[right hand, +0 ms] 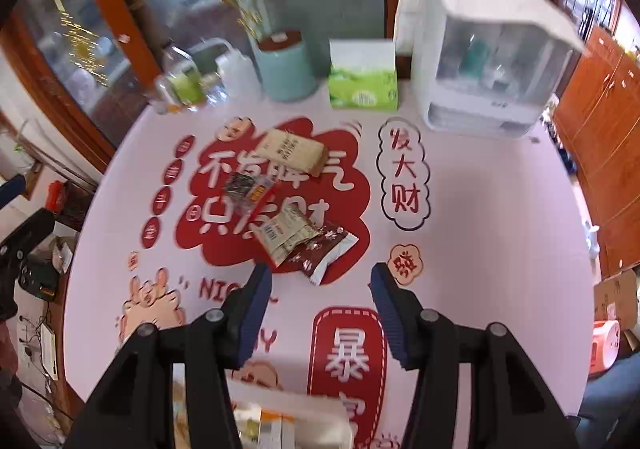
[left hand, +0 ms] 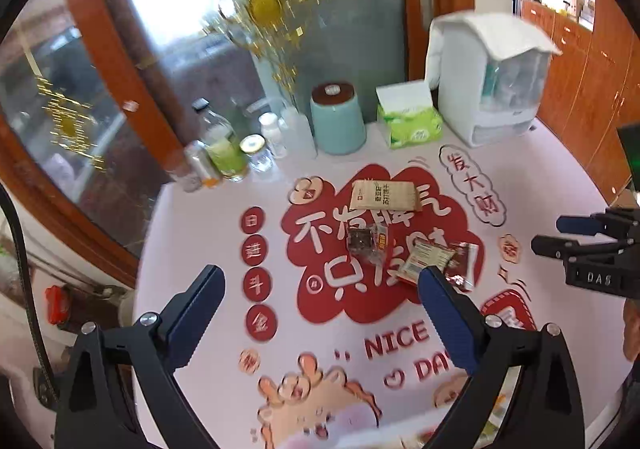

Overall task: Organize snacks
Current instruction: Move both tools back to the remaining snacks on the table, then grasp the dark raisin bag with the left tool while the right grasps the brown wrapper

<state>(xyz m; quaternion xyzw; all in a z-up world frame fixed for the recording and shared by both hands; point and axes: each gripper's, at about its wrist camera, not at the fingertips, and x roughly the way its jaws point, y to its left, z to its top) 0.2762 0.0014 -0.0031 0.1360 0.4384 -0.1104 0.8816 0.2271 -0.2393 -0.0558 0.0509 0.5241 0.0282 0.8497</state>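
Observation:
Several snack packets lie in a loose cluster on the printed table mat. A tan packet (left hand: 385,196) (right hand: 291,151) lies farthest back. A clear packet with dark contents (left hand: 366,241) (right hand: 249,188) lies in front of it. A cream packet (left hand: 425,260) (right hand: 285,233) overlaps a dark red packet (left hand: 460,263) (right hand: 325,252). My left gripper (left hand: 320,291) is open and empty, above the mat just short of the cluster. My right gripper (right hand: 320,281) is open and empty, close in front of the dark red packet; it also shows at the right edge of the left wrist view (left hand: 560,235).
Along the back stand glass bottles and jars (left hand: 224,153), a teal canister (left hand: 338,119) (right hand: 285,67), a green tissue box (left hand: 408,121) (right hand: 363,79) and a white lidded organiser (left hand: 492,81) (right hand: 484,61). A white container with packets (right hand: 288,421) sits under my right gripper.

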